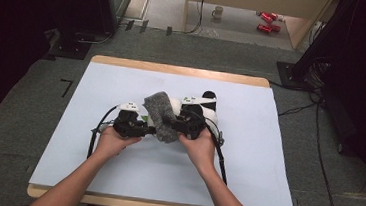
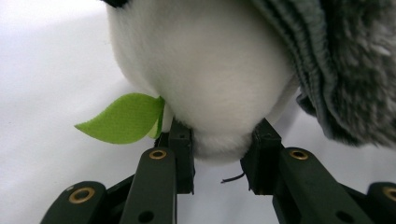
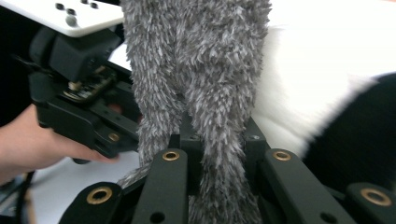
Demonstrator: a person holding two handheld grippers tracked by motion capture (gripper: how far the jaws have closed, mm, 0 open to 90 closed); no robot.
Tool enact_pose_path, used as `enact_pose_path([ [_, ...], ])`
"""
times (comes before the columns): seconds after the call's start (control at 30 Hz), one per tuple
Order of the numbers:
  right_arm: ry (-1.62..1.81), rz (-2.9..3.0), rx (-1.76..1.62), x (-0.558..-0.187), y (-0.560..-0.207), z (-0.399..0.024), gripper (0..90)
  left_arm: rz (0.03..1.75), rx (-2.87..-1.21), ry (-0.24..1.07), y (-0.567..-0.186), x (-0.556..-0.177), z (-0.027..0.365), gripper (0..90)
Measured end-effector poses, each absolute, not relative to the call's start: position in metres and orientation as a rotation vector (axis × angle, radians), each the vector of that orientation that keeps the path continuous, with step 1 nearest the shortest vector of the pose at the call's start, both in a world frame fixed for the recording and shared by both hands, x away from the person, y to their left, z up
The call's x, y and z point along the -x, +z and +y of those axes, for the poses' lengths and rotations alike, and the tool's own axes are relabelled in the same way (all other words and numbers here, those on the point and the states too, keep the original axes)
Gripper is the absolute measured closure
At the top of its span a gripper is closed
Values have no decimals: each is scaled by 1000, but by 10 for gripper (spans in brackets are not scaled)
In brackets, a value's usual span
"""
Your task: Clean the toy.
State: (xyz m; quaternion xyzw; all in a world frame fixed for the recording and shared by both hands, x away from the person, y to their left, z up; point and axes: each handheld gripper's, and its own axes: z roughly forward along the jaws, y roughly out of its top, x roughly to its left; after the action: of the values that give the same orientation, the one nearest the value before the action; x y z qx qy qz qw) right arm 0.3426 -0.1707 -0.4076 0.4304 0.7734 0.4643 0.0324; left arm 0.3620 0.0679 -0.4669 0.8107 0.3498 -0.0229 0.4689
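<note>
While pinched, fuzzy grey sock [image 3: 205, 84], white plush toy [image 2: 201, 70]

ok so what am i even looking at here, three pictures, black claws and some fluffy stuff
A person at a table covered in white holds a hand-held gripper in each hand. The high view looks down from above. The other two come from cameras riding on each tool, looking along its black jaws. The left hand-held gripper pinches the white body of a plush panda, which has a green felt leaf. The right hand-held gripper is clamped on a grey fuzzy sock draped over the toy.
</note>
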Motion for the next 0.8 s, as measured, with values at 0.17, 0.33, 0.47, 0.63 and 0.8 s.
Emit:
enact_pose_path([
  [0.17,1412,2337,-1387,-346,-408,-188,776,869,-1982,-50,-468,-367,70,688],
  [0.33,1418,2284,-1442,-349,-406,-210,781,862,-1985,-50,-466,-373,71,684],
  [0.47,1397,2268,-1441,-347,-404,-215,782,850,-1986,-41,-466,-377,73,683],
  [0.63,1401,2239,-1468,-346,-402,-226,782,847,-1986,-50,-465,-382,74,683],
  [0.8,1412,2211,-1490,-345,-400,-237,782,851,-1986,-57,-465,-388,75,683],
])
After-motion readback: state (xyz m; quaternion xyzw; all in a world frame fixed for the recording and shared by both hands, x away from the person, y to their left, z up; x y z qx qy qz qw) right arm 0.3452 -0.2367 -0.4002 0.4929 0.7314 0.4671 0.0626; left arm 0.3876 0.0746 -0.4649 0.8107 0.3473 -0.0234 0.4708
